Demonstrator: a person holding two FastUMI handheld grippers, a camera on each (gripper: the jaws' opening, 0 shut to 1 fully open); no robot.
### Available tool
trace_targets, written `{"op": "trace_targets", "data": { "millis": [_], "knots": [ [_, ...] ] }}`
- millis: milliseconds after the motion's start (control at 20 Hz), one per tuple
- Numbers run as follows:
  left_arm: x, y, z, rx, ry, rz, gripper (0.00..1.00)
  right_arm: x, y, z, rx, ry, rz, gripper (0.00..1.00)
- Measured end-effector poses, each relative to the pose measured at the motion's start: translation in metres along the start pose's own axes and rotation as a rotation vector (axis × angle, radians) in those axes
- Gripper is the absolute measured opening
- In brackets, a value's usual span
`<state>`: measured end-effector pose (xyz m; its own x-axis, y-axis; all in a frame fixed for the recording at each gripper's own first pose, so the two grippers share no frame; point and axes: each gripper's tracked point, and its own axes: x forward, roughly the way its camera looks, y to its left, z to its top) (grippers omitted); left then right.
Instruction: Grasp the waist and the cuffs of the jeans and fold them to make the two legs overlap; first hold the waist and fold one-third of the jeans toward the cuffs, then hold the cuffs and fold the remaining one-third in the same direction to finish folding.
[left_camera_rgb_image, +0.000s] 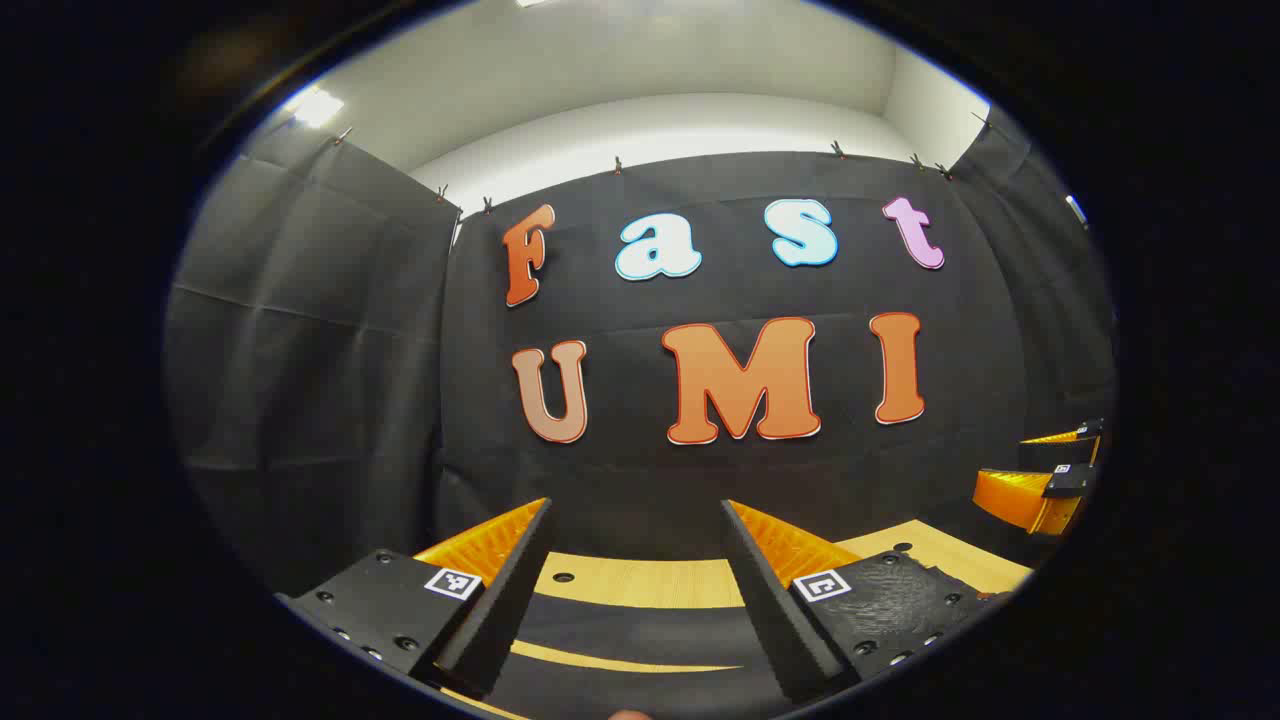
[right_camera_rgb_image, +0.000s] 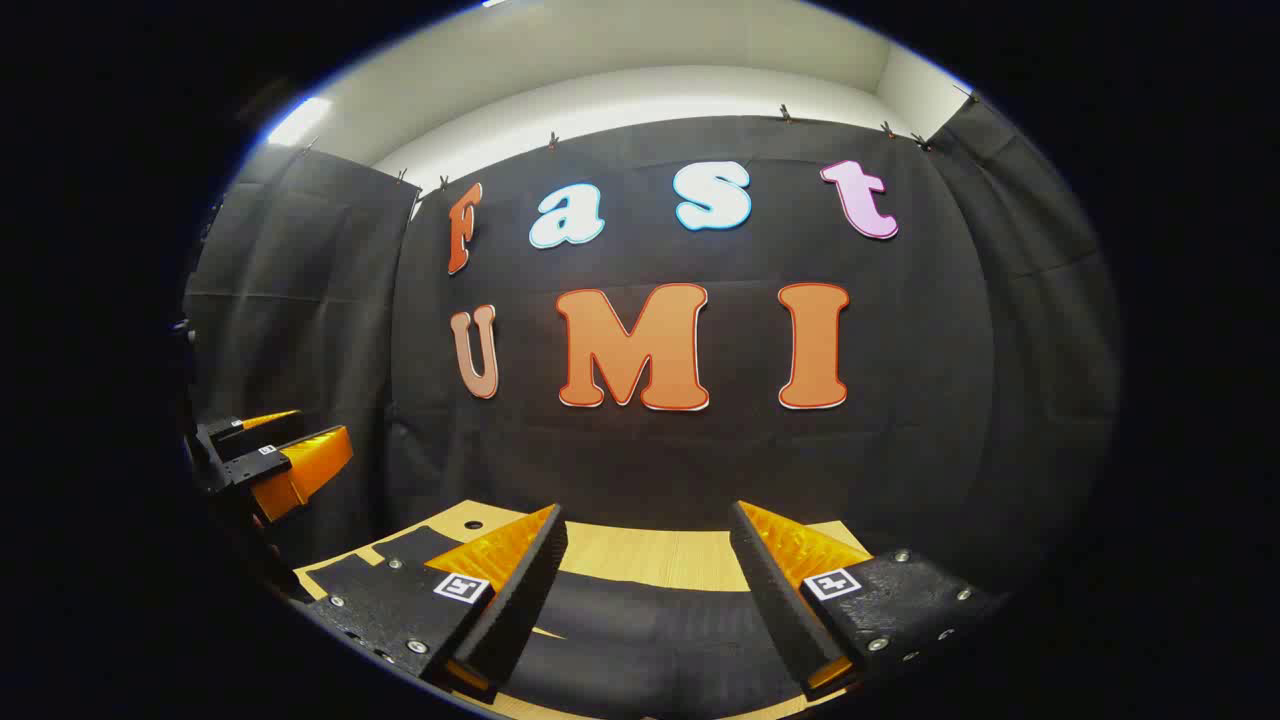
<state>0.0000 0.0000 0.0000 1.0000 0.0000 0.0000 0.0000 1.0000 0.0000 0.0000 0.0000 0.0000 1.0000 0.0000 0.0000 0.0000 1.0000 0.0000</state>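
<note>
Black cloth closes the booth on all sides, and below it a pale wooden table (right_camera_rgb_image: 650, 555) carries the dark jeans (right_camera_rgb_image: 640, 625), which lie flat in front of both tools. I stand close and see the left gripper (left_camera_rgb_image: 640, 560) held above the table with its fingers spread wide and nothing between them. The right gripper (right_camera_rgb_image: 650, 570) hangs the same way — fingers apart, empty, the denim under them but not touched. I cannot tell which end is the waist and which the cuffs. I judge that no fold is begun yet, so the first step, making the legs overlap, is in hand. The next move calls for both grippers to go down and pinch the cloth edges.
</note>
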Motion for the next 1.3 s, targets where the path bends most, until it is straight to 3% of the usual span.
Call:
{"op": "trace_targets", "data": {
  "millis": [150,200,250,350,400,500,650,750,800,850,1000,1300],
  "knots": [
    [-0.001,-0.003,0.002,0.015,-0.005,0.024,0.97,0.007,-0.004,0.001,0.012,-0.006,0.022,0.94],
    [-0.001,-0.004,0.004,0.021,-0.012,0.035,0.94,0.008,-0.006,0.001,0.014,-0.01,0.028,0.99],
    [-0.003,-0.005,0.006,0.025,-0.016,0.042,0.94,0.009,-0.007,0.002,0.014,-0.012,0.038,0.94],
    [-0.005,-0.006,0.006,0.03,-0.023,0.06,0.94,0.013,-0.01,0.0,0.014,-0.017,0.053,0.98],
    [-0.006,-0.006,0.007,0.033,-0.028,0.07,0.97,0.013,-0.01,-0.001,0.017,-0.019,0.064,0.94],
    [-0.009,-0.005,0.005,0.056,-0.038,0.099,0.95,0.017,-0.011,-0.011,0.005,-0.008,0.071,0.98],
    [-0.012,-0.01,-0.003,0.072,-0.032,0.098,0.96,0.014,-0.009,-0.019,-0.011,0.019,0.084,0.99],
    [-0.009,-0.009,-0.005,0.058,-0.028,0.086,0.99,0.016,-0.011,-0.016,-0.031,0.012,0.077,0.94],
    [-0.006,-0.007,-0.008,0.053,-0.023,0.082,1.0,0.018,-0.012,-0.019,-0.036,0.013,0.066,0.99],
    [-0.001,-0.001,-0.013,0.05,-0.012,0.079,1.0,0.02,-0.014,-0.023,-0.031,0.025,0.052,0.94],
    [0.012,0.027,-0.025,0.043,0.017,0.082,1.0,0.031,-0.014,-0.042,0.007,0.079,0.005,1.0],
    [0.055,0.126,-0.076,0.015,0.129,0.137,0.99,0.046,-0.028,-0.082,0.035,0.219,-0.145,0.99]
  ]
}}
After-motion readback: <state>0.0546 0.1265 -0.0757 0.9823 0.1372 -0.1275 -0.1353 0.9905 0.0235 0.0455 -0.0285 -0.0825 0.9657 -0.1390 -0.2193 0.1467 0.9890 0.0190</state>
